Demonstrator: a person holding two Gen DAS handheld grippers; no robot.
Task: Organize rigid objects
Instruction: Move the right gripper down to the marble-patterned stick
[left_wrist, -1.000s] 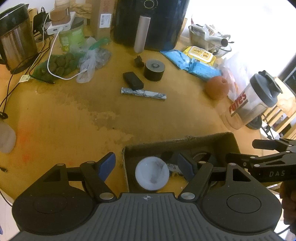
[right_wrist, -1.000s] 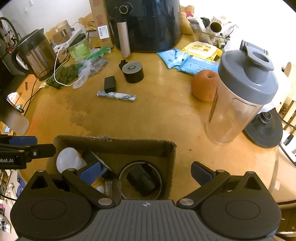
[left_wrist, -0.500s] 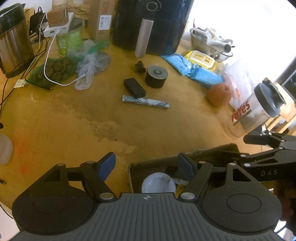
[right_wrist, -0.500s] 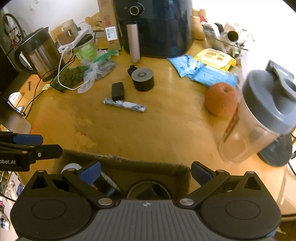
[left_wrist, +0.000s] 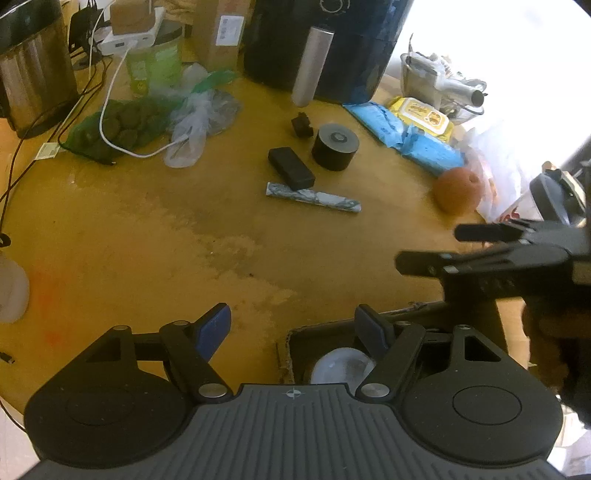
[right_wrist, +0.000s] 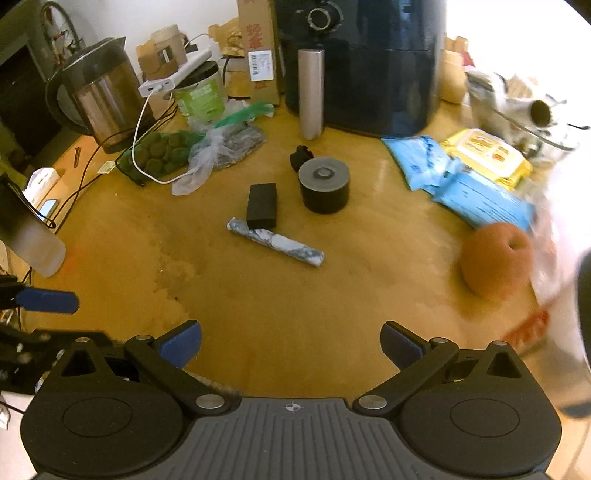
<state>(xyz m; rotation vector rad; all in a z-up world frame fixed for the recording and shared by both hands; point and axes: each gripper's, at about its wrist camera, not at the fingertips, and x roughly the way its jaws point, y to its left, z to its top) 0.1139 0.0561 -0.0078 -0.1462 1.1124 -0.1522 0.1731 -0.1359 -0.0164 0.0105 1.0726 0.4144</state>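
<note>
The left gripper (left_wrist: 293, 328) hangs above the near edge of the yellow wooden table (left_wrist: 147, 236), its blue-padded jaws spread apart with nothing between them. The right gripper (right_wrist: 291, 341) also stands wide apart and empty over the bare table surface. Only the left wrist view shows the brown cardboard box (left_wrist: 424, 314) at the near edge of the table, partly hidden behind the gripper; inside it lies a round white lid or cup (left_wrist: 341, 367), and what else is in the box I cannot tell. In the same view the right gripper appears blurred at the right side, above the box. The things not yet in the box lie together in the middle of the table: a flat black rectangular block (right_wrist: 262, 206), a marbled grey-white stick (right_wrist: 277, 245) touching the block's near end, a short black cylinder with a grey top (right_wrist: 324, 188), and just behind it a small black knobby piece (right_wrist: 300, 157). A reddish-brown apple (right_wrist: 496, 260) rests well to the right of them, near blue plastic packets (right_wrist: 476, 195). The right wrist view alone shows the whole steel electric kettle (right_wrist: 98, 101) at the far left, and one blue pad of the left gripper at its left edge.
</note>
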